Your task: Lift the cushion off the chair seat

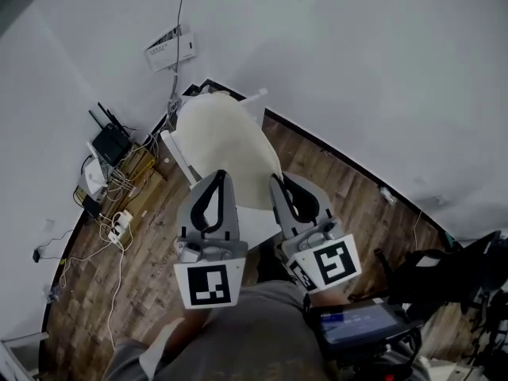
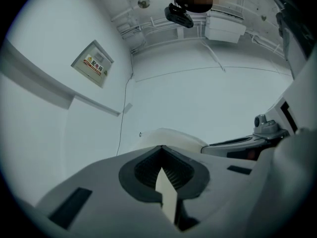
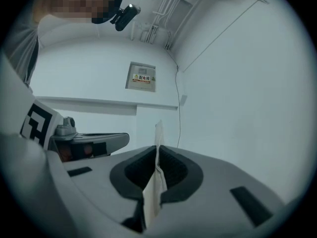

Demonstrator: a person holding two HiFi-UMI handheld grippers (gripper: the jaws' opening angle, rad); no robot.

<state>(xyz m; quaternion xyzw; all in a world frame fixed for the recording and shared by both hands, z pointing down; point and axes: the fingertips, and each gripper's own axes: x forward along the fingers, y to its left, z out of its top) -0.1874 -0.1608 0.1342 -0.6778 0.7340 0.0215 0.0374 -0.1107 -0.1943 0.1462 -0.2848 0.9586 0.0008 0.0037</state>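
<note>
With the left gripper and right gripper each clamping shut on the cream cushion's near edge, seemingly just above the white chair, the person is best served raising both hands evenly, pinching firmly.

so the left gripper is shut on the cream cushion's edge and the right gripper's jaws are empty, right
Not quite: the right gripper isn't empty. The right gripper view shows its jaws shut on an edge of the cream cushion too. The left gripper is shut on it, as you said.
</note>
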